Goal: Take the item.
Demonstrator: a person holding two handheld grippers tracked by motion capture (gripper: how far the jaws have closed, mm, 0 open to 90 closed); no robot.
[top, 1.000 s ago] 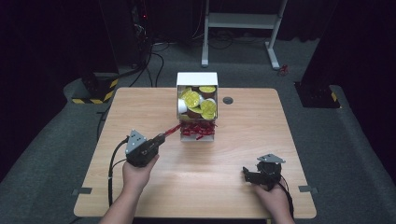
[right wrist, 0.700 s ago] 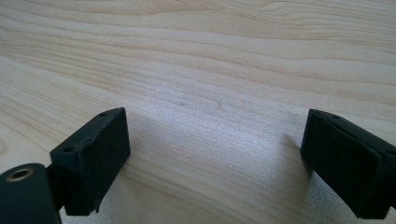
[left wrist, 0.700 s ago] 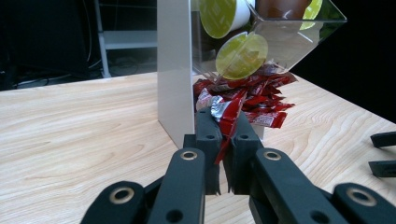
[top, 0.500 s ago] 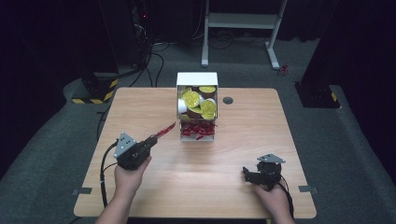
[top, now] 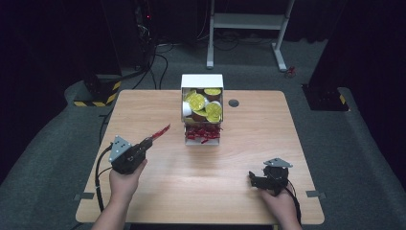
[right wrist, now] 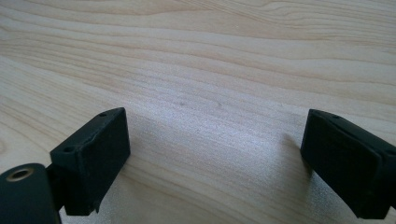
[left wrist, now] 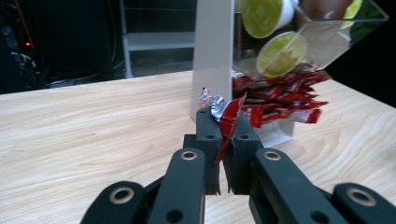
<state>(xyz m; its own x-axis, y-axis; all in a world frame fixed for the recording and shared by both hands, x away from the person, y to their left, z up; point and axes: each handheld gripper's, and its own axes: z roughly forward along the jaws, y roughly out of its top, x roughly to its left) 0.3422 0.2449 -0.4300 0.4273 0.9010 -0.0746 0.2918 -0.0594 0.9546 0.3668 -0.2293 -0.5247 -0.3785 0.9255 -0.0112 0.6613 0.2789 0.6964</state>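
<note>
Left gripper (left wrist: 223, 128) is clamped on a red sachet (left wrist: 229, 119), its long axis running out past the jaw tips toward the dispenser box (top: 202, 84) dead ahead. Right gripper (right wrist: 215, 158) sits wide open, well off to the side.

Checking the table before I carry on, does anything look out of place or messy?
Nothing spilled. The red packets sit in the dispenser tray under the pods. One red packet is pinched, crumpled, in the left tongs.
</note>
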